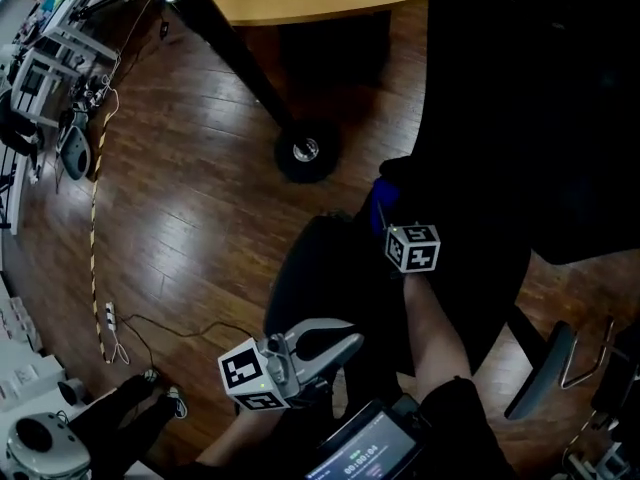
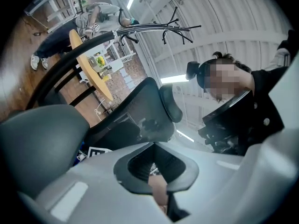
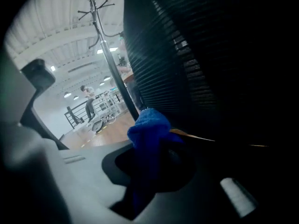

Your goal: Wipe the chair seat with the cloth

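The right gripper [image 3: 156,169] had its jaws clamped on the bunched blue cloth [image 3: 149,125], up at centre frame where the chair seat [image 1: 318,273] met the mesh backrest [image 3: 187,55], seemingly poised to sweep, while the left gripper [image 1: 335,340], jaws together and empty, hung clear below.

Your right claw [image 3: 156,169] is clamped on the blue cloth [image 3: 148,127], which bunches up out of the jaws, close against the dark ribbed surface of the chair [image 3: 187,55] that fills the right of the view. Behind, on the left, a coat stand [image 3: 103,50] rises from the wooden floor [image 3: 105,135], and a person [image 3: 87,99] stands far off.
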`<act>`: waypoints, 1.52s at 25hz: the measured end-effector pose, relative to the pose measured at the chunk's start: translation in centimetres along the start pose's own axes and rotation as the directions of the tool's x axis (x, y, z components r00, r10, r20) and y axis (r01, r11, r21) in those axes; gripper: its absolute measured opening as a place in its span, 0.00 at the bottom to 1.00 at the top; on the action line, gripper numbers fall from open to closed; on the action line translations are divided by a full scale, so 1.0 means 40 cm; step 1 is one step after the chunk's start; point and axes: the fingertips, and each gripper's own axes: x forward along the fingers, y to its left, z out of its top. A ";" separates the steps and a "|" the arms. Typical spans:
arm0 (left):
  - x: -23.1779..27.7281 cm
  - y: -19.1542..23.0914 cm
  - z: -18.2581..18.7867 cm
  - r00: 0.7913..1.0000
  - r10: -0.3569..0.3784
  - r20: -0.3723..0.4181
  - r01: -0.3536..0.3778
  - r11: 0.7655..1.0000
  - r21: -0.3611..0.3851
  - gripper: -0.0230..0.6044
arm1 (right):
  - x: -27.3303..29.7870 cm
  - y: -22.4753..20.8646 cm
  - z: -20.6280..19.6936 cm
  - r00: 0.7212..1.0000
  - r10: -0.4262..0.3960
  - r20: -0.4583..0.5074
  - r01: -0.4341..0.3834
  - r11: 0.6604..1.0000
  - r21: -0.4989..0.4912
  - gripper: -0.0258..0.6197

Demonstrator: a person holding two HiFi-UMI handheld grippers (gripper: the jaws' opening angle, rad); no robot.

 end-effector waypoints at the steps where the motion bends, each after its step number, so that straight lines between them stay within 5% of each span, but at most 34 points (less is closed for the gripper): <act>1: -0.009 0.007 -0.004 1.000 0.004 -0.002 -0.004 1.000 0.002 0.04 | 0.009 0.005 -0.009 1.000 -0.005 -0.007 0.004 1.000 -0.015 0.13; 6: -0.013 0.022 0.000 1.000 -0.003 -0.010 0.003 1.000 0.001 0.04 | 0.007 -0.018 -0.021 0.999 -0.046 -0.017 0.046 0.999 -0.014 0.13; 11: 0.015 0.024 -0.037 0.997 -0.037 -0.071 0.037 0.999 0.004 0.04 | -0.078 -0.179 -0.087 0.977 -0.208 -0.053 0.211 0.975 0.069 0.13; 17: 0.077 0.012 -0.085 0.985 -0.079 -0.155 0.079 0.997 -0.006 0.04 | -0.338 -0.474 -0.162 0.896 -0.437 -0.081 0.444 0.887 0.122 0.13; 25: 0.151 -0.033 -0.147 0.957 -0.149 -0.251 0.143 0.989 -0.041 0.04 | -0.694 -0.670 -0.200 0.778 -0.623 -0.075 0.627 0.769 0.121 0.13; 33: 0.170 -0.062 -0.173 0.947 -0.184 -0.263 0.178 0.983 -0.047 0.04 | -0.746 -0.684 -0.203 0.798 -0.603 0.002 0.589 0.780 0.209 0.13; 36: 0.148 -0.069 -0.154 0.954 -0.176 -0.244 0.171 0.984 -0.043 0.04 | -0.757 -0.616 -0.168 0.805 -0.588 0.084 0.555 0.794 0.247 0.13; 38: 0.135 -0.067 -0.135 0.959 -0.167 -0.227 0.162 0.986 -0.042 0.04 | -0.715 -0.527 -0.146 0.835 -0.538 0.117 0.504 0.832 0.231 0.13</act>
